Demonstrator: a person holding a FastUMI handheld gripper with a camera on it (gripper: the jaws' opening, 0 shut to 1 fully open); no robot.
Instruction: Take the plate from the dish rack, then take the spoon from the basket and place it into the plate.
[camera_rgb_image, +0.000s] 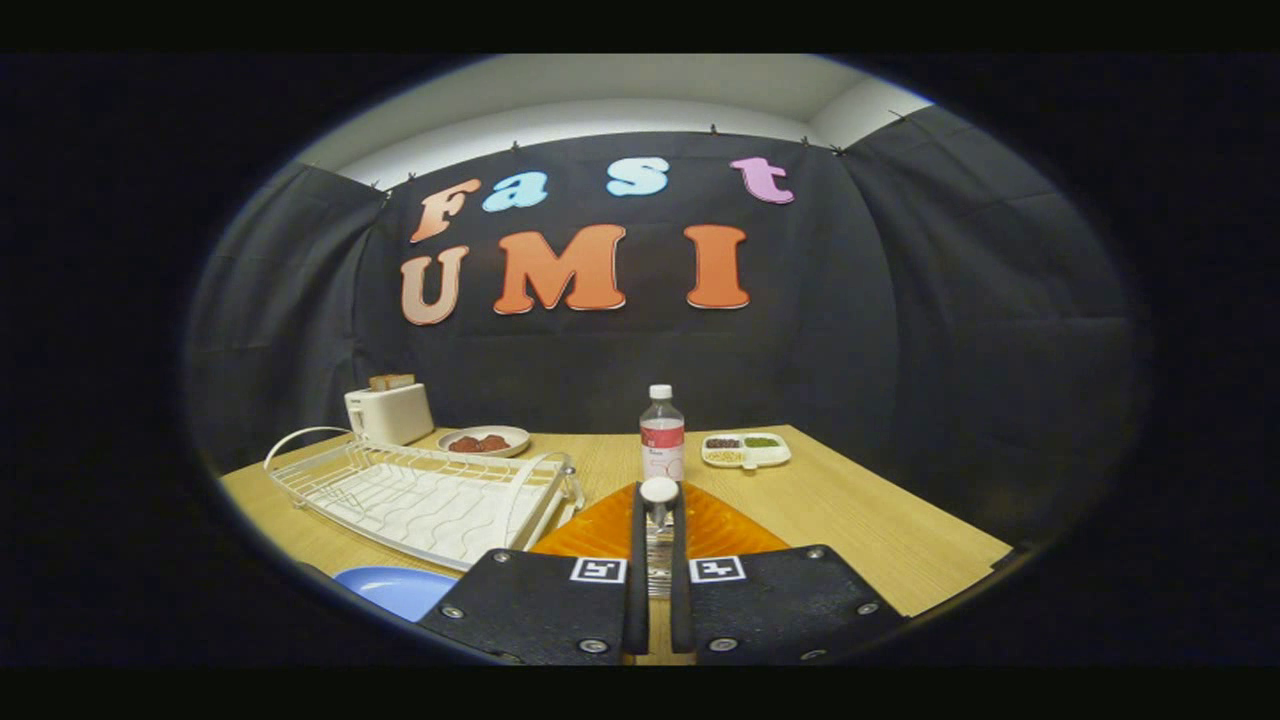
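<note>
Gripping a spoon (658, 500) between closed fingers, the gripper (658, 560) hangs over an orange basket (600, 530). Plate (395, 590) at eight o'clock, rack (430, 495) at ten.

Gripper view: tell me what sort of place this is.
Likely a mock kitchen counter in a cloth-walled booth: a toaster, a dish rack and a water bottle stand on a wooden table.

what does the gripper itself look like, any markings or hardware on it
The gripper has two wide, flat, dark carriage blocks with a rough, speckled surface, each fastened by round silver screws at the corners. Each block carries a square black-and-white fiducial tag near its inner top corner. Two narrow fingers run forward from between the blocks, side by side and nearly parallel. No cables or sleeve are visible.
</note>
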